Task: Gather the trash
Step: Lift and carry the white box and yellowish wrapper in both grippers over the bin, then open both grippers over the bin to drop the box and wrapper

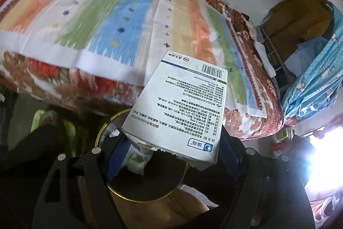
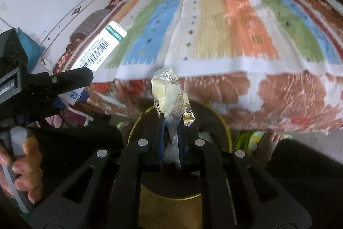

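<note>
Gold-rimmed bin (image 1: 148,196) holding tissue (image 1: 135,161), claws above

Box (image 1: 182,108) above bin (image 1: 120,192); bed (image 1: 107,14) behind.

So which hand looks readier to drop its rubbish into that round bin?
Probably the right. The right gripper holds the crumpled clear plastic wrapper directly above the gold-rimmed round bin. The left gripper holds its white printed cardboard box tilted, reaching beyond the rim toward the striped bedspread.
</note>
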### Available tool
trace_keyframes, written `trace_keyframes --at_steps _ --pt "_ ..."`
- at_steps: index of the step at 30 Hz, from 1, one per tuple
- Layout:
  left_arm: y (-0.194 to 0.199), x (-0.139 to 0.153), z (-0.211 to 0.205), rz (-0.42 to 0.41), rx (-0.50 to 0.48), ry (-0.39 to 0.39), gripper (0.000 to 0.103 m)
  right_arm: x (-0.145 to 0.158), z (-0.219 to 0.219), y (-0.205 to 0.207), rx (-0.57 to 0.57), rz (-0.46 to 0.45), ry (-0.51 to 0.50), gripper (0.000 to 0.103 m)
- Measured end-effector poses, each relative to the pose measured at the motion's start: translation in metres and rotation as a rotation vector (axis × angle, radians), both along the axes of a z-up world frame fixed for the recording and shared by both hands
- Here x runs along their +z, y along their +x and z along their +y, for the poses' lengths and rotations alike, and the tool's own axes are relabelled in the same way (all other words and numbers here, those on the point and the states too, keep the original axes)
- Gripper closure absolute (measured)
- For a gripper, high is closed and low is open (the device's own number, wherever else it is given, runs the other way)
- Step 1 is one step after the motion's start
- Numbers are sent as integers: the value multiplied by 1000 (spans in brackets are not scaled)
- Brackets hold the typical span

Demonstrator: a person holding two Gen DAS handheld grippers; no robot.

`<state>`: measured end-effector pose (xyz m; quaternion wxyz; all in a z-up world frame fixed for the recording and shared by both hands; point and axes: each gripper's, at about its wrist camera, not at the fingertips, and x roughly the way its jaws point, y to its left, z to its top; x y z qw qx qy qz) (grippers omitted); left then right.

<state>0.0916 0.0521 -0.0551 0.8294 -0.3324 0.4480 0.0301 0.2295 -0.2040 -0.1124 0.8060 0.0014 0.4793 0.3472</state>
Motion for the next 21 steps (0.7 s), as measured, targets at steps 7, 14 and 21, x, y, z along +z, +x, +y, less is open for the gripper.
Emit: trace_keyframes --at_steps 7,14,21 --pt "-5 -50 -11 158 19 -52 27 -41 -7 -4 -32 167 -12 93" --pt "-6 -80 -8 251 88 -166 27 -64 -4 -6 -45 224 -63 93" --pt "-1 -96 -5 284 135 -225 18 -78 -2 -2 -66 304 -40 73"
